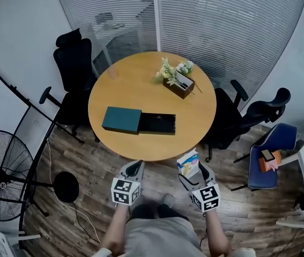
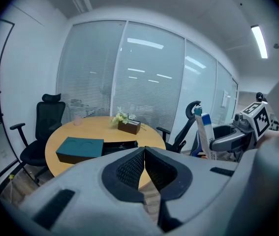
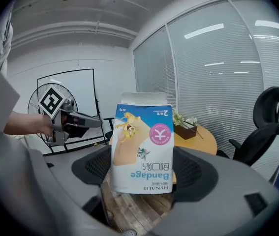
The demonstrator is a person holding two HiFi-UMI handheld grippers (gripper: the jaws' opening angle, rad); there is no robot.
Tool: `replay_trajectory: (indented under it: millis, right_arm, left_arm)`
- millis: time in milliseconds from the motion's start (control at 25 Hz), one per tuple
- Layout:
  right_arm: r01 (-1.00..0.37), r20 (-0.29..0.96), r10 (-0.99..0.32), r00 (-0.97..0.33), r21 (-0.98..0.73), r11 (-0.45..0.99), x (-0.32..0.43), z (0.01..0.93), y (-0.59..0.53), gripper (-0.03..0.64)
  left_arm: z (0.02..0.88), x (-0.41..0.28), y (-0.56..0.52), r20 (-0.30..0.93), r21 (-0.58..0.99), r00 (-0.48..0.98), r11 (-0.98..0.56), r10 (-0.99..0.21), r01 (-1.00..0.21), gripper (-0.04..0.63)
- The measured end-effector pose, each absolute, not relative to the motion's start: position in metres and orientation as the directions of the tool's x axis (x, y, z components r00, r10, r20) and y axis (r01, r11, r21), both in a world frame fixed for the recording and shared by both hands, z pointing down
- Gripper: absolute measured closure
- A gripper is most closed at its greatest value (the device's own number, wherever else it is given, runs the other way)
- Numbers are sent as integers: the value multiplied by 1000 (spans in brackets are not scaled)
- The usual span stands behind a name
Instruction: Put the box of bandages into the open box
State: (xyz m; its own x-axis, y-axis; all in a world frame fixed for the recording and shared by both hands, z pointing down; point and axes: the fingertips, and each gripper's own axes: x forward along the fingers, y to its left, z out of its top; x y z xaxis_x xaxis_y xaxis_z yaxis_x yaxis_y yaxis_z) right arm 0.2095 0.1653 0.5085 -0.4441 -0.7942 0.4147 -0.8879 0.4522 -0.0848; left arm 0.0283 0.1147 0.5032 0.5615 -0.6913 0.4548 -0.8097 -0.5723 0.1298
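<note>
The right tool [image 1: 194, 173] was pinching the bandage box [image 3: 141, 149] between its two mesh-textured pads. The carton stood upright, but its print read upside down in the right gripper view. It was glossy cardboard with a blue top, a tan middle and a round pink badge. It hung in the air just off the near edge of the counter [image 1: 141, 84], over the plank floor [image 1: 87, 165], not touching the wood top.

The left tool [image 2: 144, 163] had nothing in it, its dark ribbed pads pressed together.

The counter was round with a smooth light wood top. The open box [image 1: 158, 123] sat close to the near edge: a shallow black rectangular tray, with a flat teal lid [image 1: 121, 120] butting against the end toward the counter's left edge. A dark brown rectangular planter [image 1: 179, 84] with pale flowers stood toward the far right edge, well apart from the tray.
</note>
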Motion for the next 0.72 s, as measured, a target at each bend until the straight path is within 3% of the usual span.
replay_trajectory:
  millis: [720]
  right_arm:
    - [-872, 404, -788, -464, -51, 487, 176, 503, 47, 232]
  left_arm:
    - [507, 28, 6, 409, 167, 615, -607, -674, -777, 584]
